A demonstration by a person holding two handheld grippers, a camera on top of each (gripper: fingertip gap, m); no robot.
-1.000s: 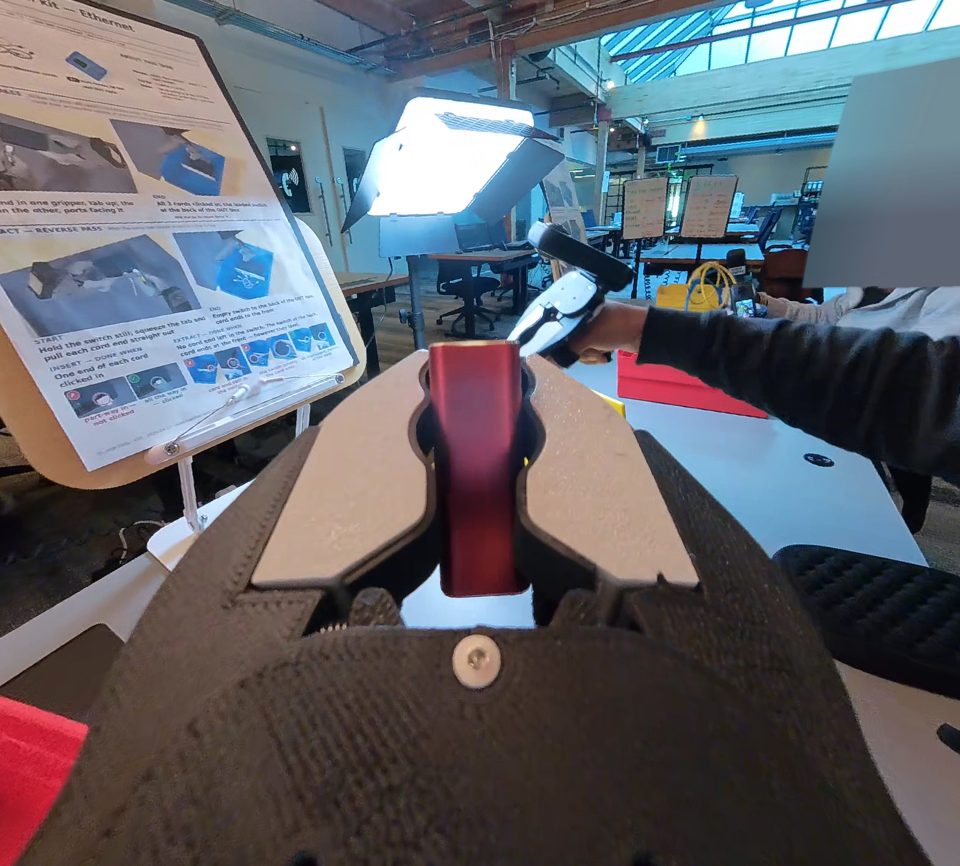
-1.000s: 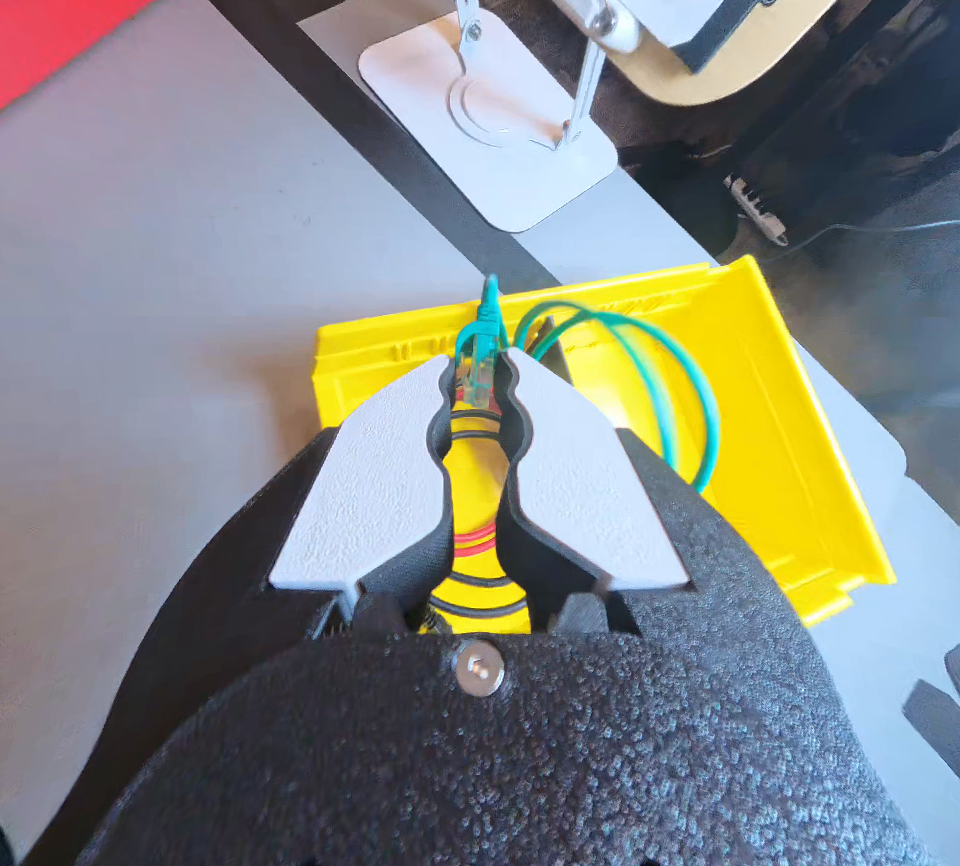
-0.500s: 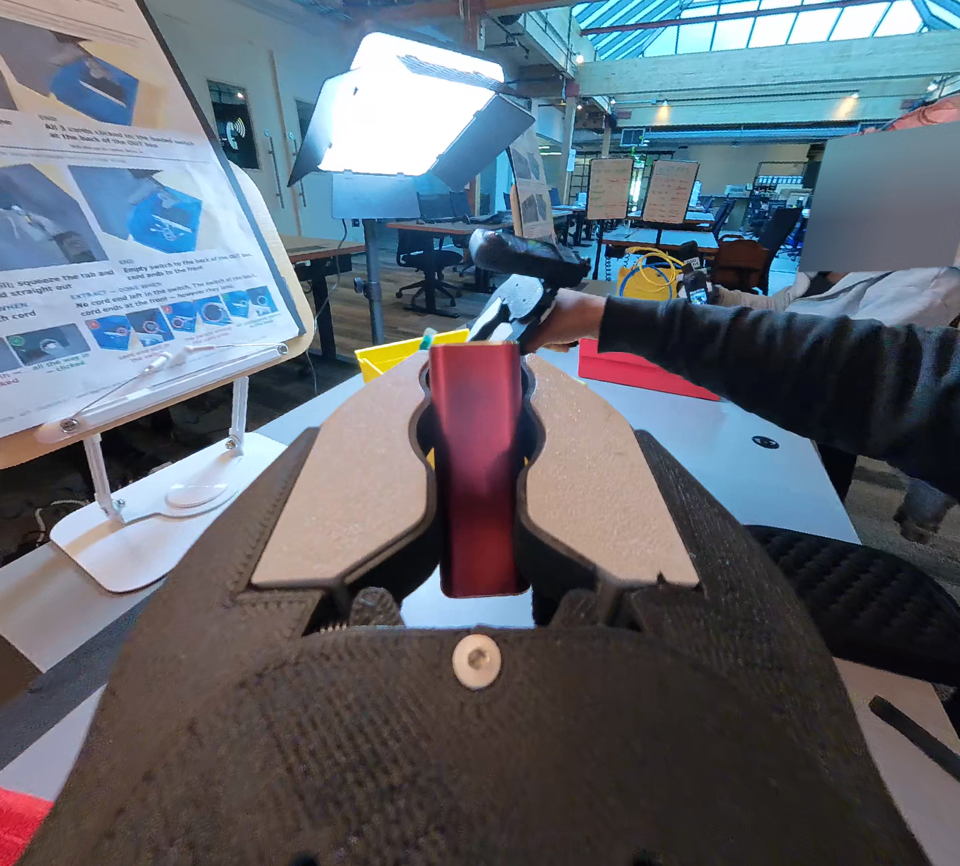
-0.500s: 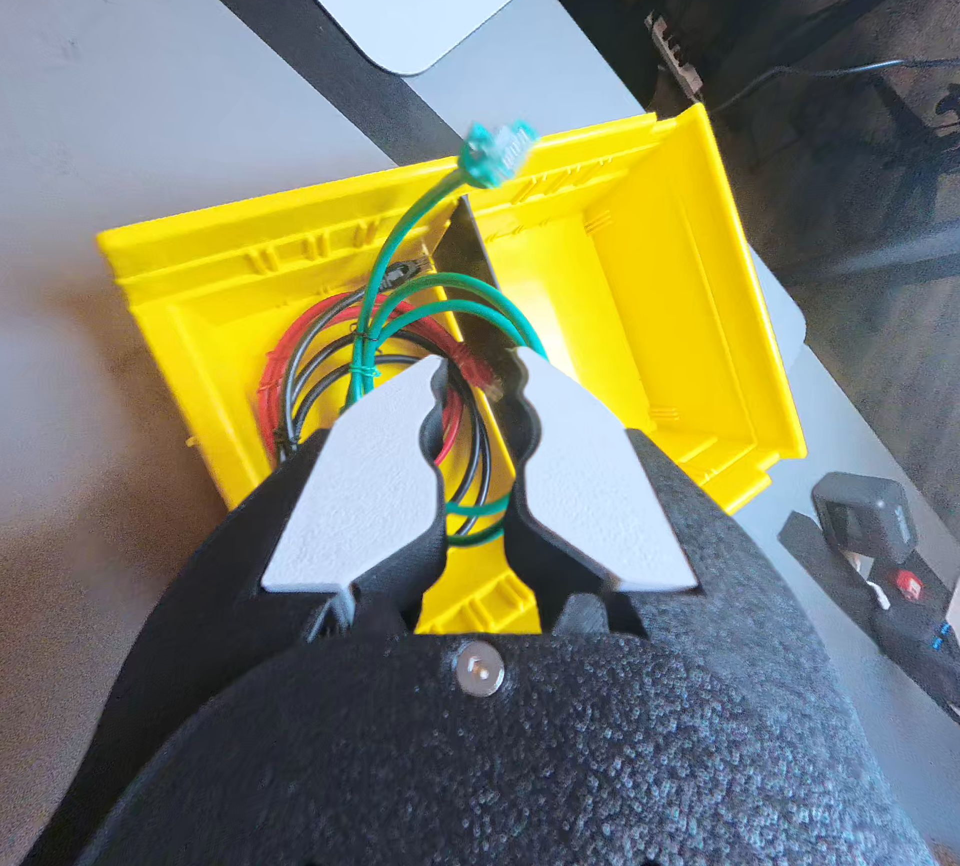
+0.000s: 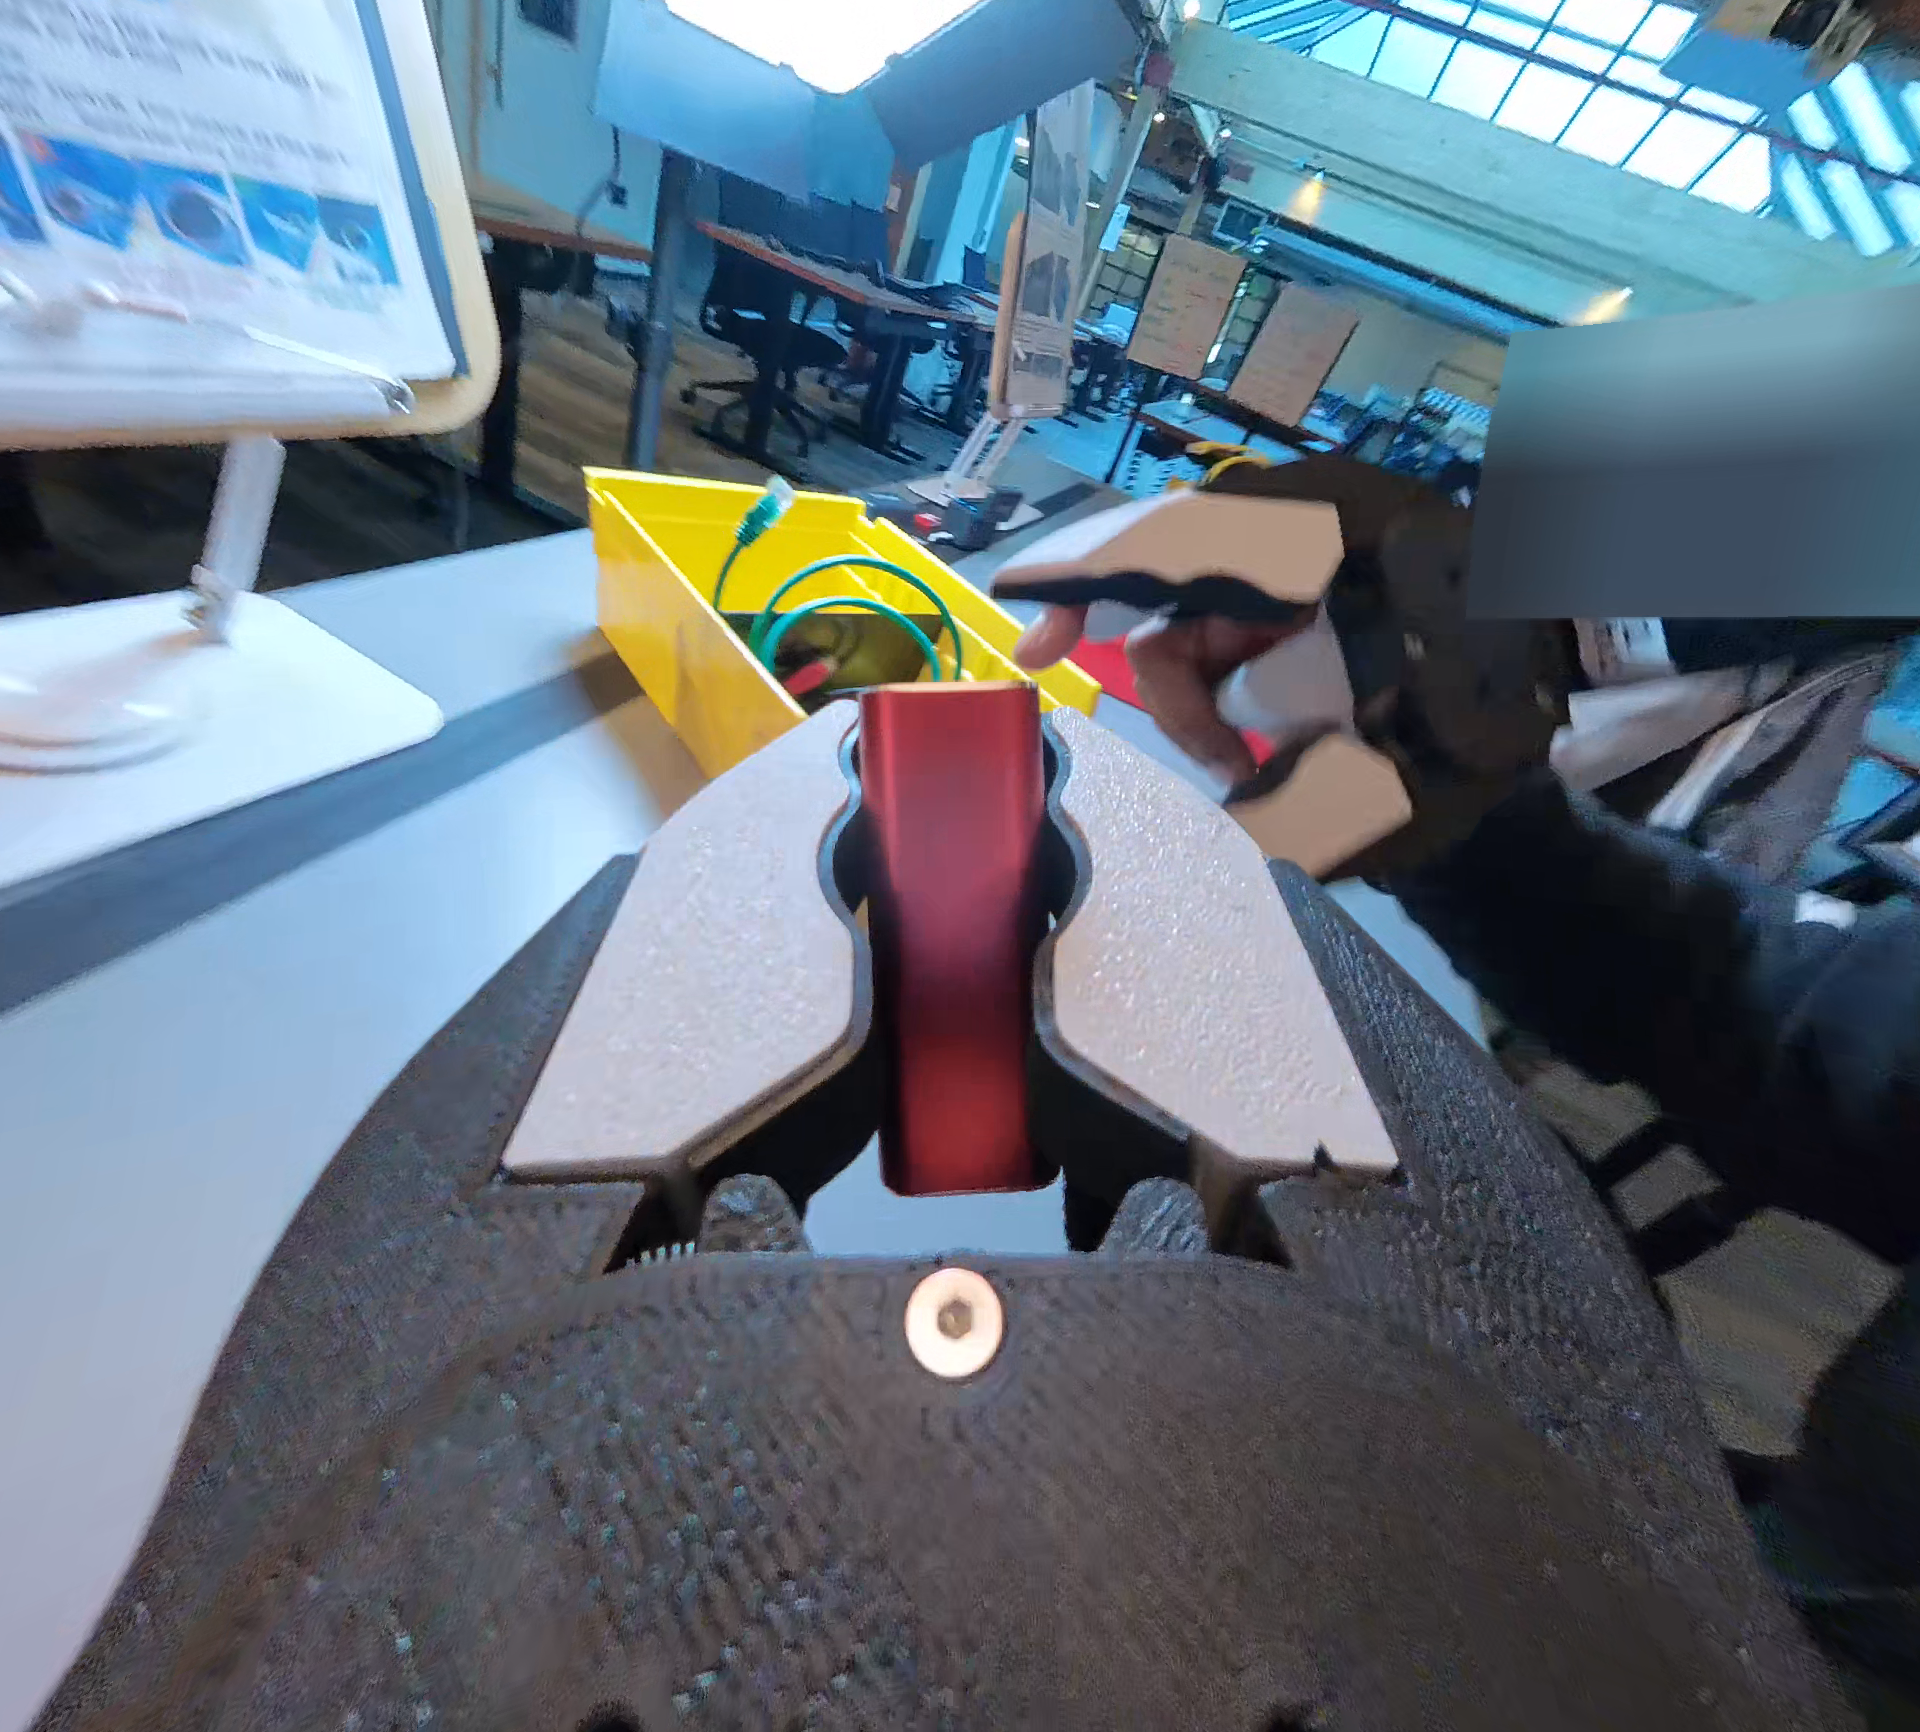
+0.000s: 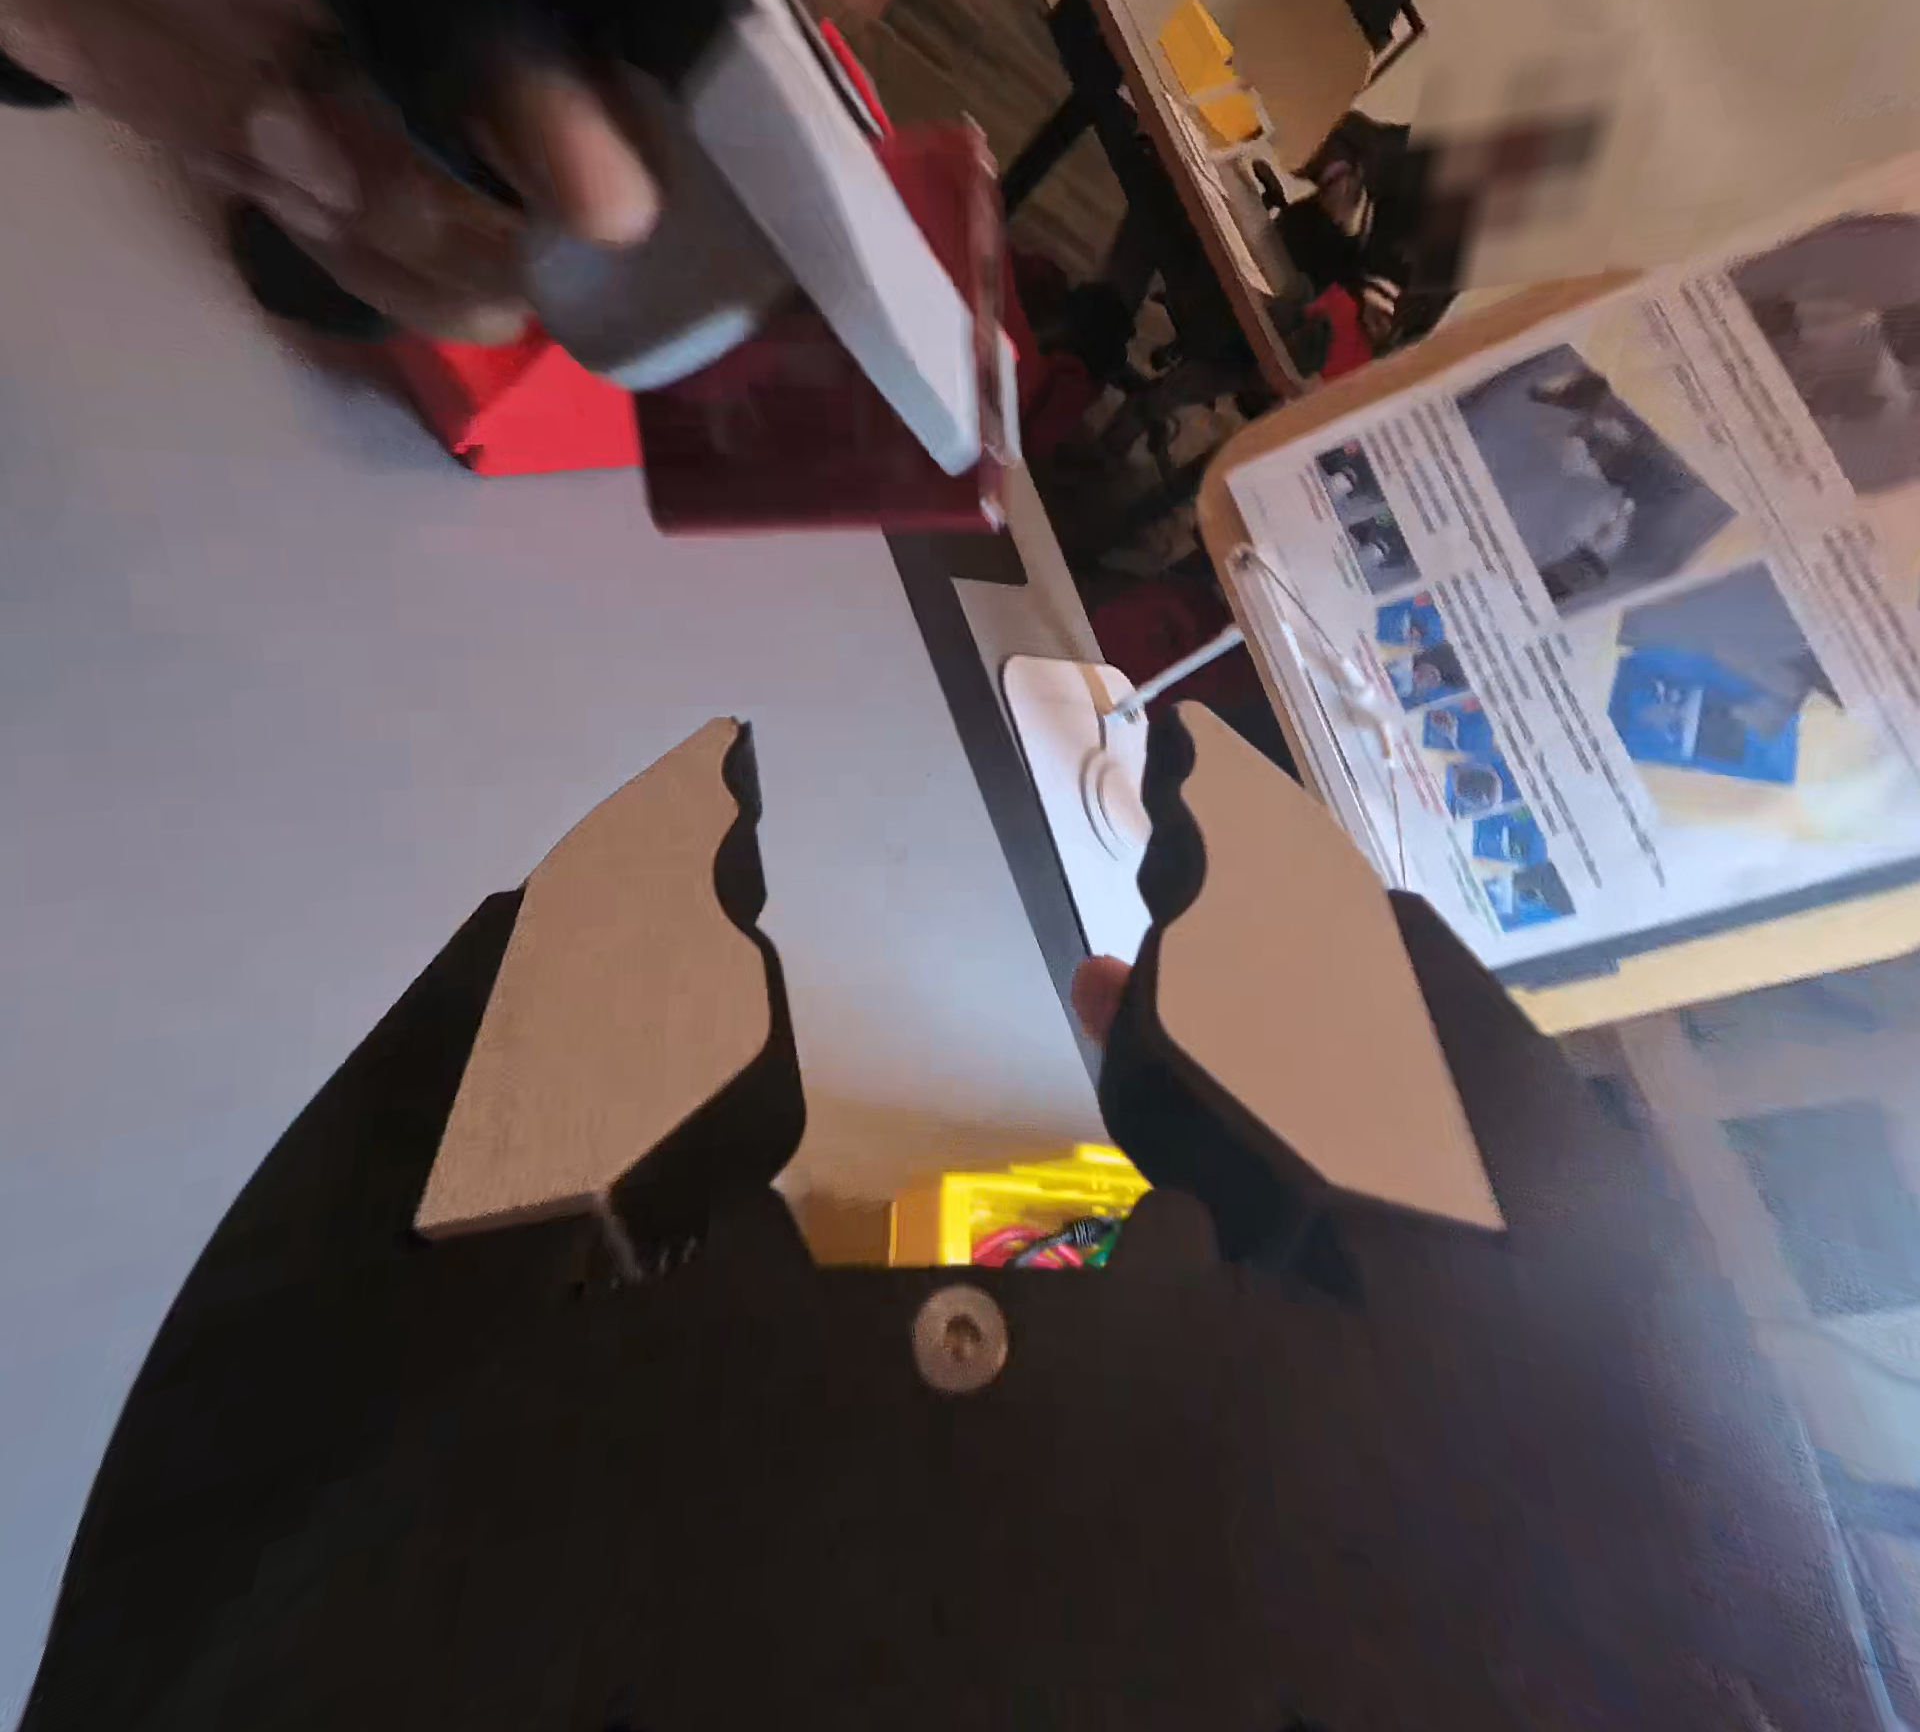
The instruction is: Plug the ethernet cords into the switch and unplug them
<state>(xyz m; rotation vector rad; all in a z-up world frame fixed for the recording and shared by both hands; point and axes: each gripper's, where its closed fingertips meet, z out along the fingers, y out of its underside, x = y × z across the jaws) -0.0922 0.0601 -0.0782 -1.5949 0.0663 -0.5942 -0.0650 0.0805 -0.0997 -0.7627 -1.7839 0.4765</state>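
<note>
My left gripper [image 5: 951, 726] is shut on the red switch [image 5: 951, 934], held above the grey table [image 5: 312, 1007]. Just beyond it stands a yellow bin [image 5: 665, 633] with a coiled green ethernet cord [image 5: 862, 586], whose plug sticks up over the rim, and red and black cords under it. My right gripper [image 6: 956, 726] is open and empty, with table showing between its fingers. It also shows in the left wrist view [image 5: 1117, 690], to the right of the bin. In the right wrist view the switch [image 6: 810, 456] and left gripper are blurred at upper left, and the bin [image 6: 997, 1204] shows below the jaws.
An instruction board [image 5: 208, 124] on a white stand base [image 5: 208, 706] sits at the table's far left edge; it also shows in the right wrist view [image 6: 1610, 643]. A red bin [image 6: 520, 425] lies behind the left gripper. A dark seam [image 5: 260, 841] crosses the table. One gripper's finger ends stand about 5 cm off the other's.
My right gripper let go of the green cord's plug, opened wide and swung away from the bin. The cord now lies in the bin. The left gripper tilted down toward the bin, still holding the switch.
</note>
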